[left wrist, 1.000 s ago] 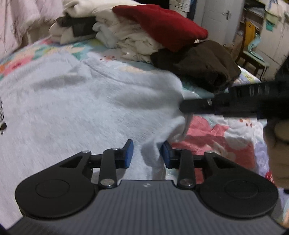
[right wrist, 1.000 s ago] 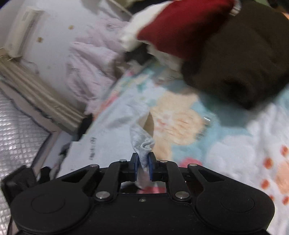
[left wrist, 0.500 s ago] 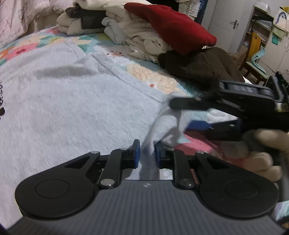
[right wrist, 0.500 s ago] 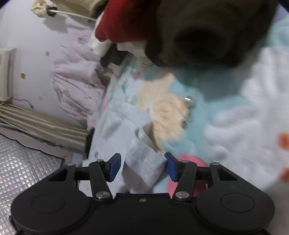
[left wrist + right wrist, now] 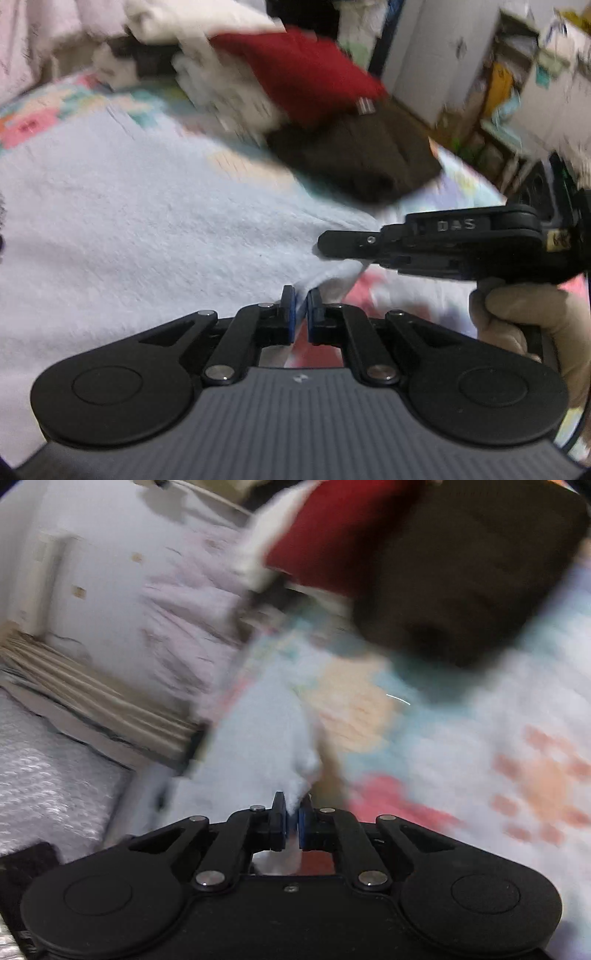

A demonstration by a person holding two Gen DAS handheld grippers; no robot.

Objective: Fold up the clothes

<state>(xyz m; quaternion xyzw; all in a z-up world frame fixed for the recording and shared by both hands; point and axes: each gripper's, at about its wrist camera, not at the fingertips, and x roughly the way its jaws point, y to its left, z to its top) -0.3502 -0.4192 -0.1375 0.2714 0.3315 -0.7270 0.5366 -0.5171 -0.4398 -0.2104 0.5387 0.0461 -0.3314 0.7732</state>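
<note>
Grey garment's point(image 5: 155, 221) edge between both hand-held grippers' point(image 5: 301, 308) point(image 5: 291, 818) closed pads.

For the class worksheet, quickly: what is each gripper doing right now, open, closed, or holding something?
Left gripper: closed on the edge of the light grey garment.
Right gripper: closed on a bunched corner of the same garment.

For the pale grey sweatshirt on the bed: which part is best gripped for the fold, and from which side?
Grip the pale grey sweatshirt along its near right edge, coming in from the bed's open side, away from the pile of folded clothes. That edge lies free on the floral bedsheet. Both the left tongs and right tongs are already shut on it there.
</note>
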